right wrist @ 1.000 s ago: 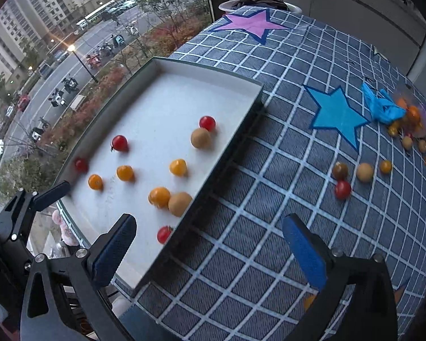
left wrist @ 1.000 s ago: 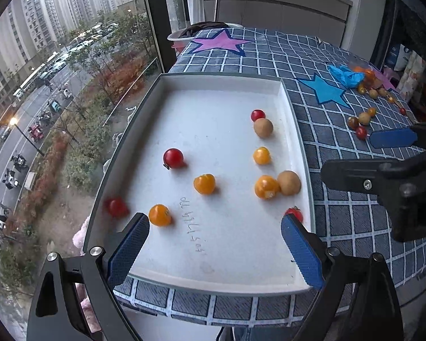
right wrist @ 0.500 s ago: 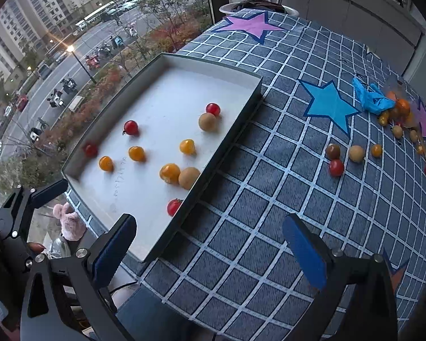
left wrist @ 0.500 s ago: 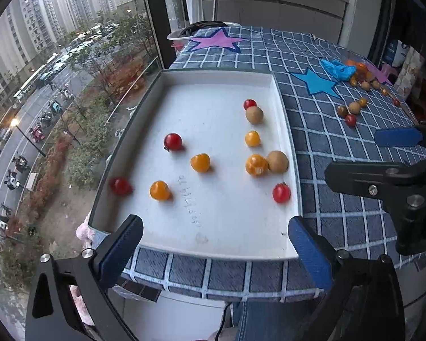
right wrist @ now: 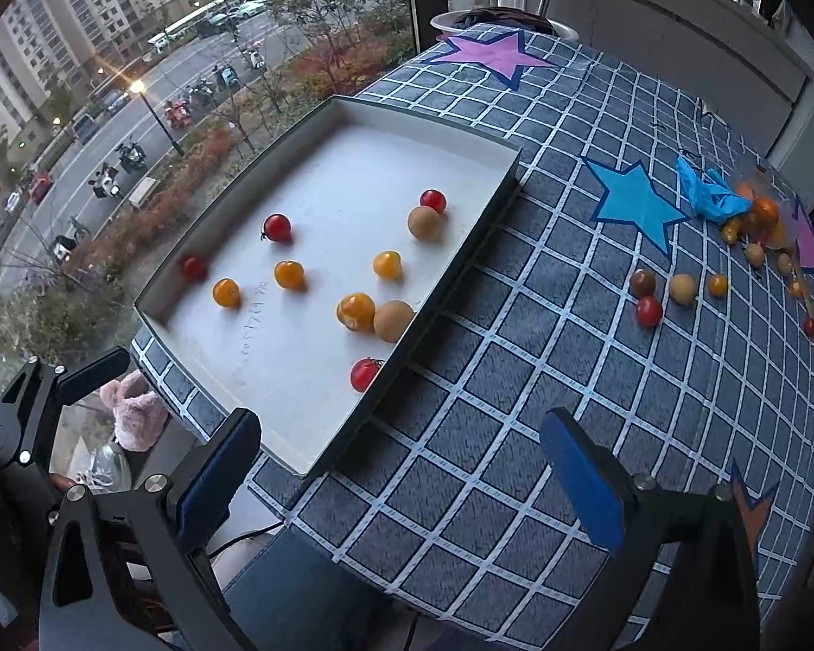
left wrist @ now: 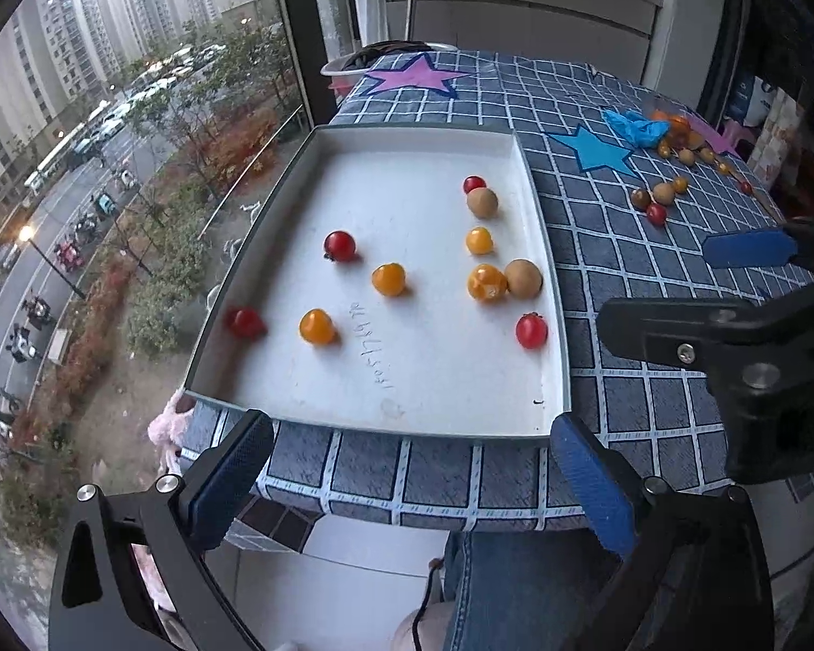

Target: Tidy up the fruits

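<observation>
A white tray [left wrist: 418, 412] lies on the checked tablecloth and holds several red, orange and tan small fruits, such as a red tomato [left wrist: 531, 330] near its right rim. It also shows in the right wrist view [right wrist: 320, 163]. More loose fruits [right wrist: 673, 290] lie on the cloth to the right, and they show in the left wrist view [left wrist: 654, 199] too. My left gripper [left wrist: 412, 480] is open and empty, held back over the table's near edge before the tray. My right gripper [right wrist: 401, 474] is open and empty over the near edge, right of the tray's corner.
A blue crumpled glove [right wrist: 708, 195] and a heap of fruit [right wrist: 760, 219] lie at the far right. A bowl [right wrist: 494, 21] stands at the far end. A window drops away left of the tray. Blue [right wrist: 635, 203] and purple [right wrist: 494, 54] stars mark the cloth.
Both grippers have drawn back toward the near table edge, so the tray and fruits look farther away. No fruit has moved. Both stay open.
</observation>
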`<state>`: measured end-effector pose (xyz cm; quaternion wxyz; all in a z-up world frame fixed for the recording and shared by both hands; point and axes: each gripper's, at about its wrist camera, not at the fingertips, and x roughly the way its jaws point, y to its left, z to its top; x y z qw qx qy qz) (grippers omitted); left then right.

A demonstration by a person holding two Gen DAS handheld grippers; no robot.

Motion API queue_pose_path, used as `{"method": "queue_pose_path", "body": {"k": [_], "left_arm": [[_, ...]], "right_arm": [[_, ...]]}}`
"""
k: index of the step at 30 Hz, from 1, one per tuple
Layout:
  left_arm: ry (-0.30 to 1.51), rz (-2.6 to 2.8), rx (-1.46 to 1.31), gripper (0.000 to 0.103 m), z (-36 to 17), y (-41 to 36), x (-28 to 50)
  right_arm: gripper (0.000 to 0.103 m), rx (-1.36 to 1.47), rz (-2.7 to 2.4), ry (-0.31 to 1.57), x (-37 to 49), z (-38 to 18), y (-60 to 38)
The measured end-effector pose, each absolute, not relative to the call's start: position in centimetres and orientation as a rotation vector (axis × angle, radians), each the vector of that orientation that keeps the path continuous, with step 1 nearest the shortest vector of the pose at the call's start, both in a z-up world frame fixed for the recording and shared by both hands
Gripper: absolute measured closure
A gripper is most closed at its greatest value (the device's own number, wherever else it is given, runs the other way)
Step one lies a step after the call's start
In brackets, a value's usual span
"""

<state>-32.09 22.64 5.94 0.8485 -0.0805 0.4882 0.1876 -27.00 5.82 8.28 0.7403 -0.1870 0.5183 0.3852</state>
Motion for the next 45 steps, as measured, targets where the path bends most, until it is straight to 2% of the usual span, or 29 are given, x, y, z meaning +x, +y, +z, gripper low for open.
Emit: {"method": "queue_pose_path", "body": {"k": [45], "left_arm": [[1.054,0.448,-0.176,0.000,4.9,23.5,-31.9]], "right_arm": [[0.000,-0.408,0.855,1.161,-27.0,7.5,6.1]]}}
